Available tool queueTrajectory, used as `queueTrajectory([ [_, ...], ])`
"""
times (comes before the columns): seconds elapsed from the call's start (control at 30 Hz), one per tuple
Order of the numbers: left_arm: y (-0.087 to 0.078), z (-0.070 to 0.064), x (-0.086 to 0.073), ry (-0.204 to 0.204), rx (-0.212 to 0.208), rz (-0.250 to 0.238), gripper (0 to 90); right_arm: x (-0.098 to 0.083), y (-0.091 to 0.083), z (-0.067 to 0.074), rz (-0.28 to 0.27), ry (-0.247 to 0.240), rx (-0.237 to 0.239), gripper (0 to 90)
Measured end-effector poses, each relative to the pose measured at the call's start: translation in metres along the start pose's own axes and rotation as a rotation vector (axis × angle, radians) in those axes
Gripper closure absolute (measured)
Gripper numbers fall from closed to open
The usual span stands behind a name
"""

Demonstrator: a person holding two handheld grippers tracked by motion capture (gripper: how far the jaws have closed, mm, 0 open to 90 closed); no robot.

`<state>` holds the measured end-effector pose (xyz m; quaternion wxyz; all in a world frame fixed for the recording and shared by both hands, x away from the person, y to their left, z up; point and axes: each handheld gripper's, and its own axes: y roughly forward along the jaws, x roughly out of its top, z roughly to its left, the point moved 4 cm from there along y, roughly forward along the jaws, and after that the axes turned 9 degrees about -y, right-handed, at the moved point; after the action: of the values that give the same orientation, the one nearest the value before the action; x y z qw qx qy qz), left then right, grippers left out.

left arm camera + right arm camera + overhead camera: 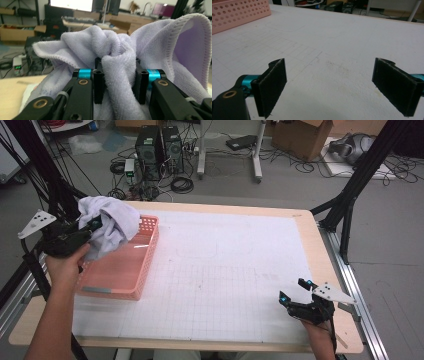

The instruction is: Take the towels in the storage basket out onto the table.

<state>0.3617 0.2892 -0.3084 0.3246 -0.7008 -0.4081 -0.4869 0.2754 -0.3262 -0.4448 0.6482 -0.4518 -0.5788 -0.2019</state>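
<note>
A bunched lilac towel (pixel 117 75) is clamped between the jaws of the left gripper (pixel 92 226) and is held above the pink basket (pixel 131 270), at about nine o'clock on the table (pixel 300 227). The right gripper (pixel 295 291), at four o'clock, is held with jaws wide apart and nothing between them.

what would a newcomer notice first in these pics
The bunched pale lilac towel stands out first, pinched in the left claw and held above the pink perforated basket at the table's left edge. Next, the right claw sits open near the right front corner of the white gridded mat.
</note>
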Motion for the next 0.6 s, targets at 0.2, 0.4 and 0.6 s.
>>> queueTrajectory([
  [0.2,-0.004,-0.018,0.009,0.017,-0.065,-0.03,68.8,0.001,0.001,0.001,-0.004,-0.011,0.003,11.0],
  [0.4,-0.002,-0.047,0.018,0.046,-0.149,-0.052,68.7,0.002,0.002,0.002,-0.007,-0.006,0.006,11.0],
  [0.6,0.005,-0.079,0.021,0.078,-0.244,-0.054,68.6,0.002,0.003,0.003,-0.002,-0.019,0.013,11.0],
])
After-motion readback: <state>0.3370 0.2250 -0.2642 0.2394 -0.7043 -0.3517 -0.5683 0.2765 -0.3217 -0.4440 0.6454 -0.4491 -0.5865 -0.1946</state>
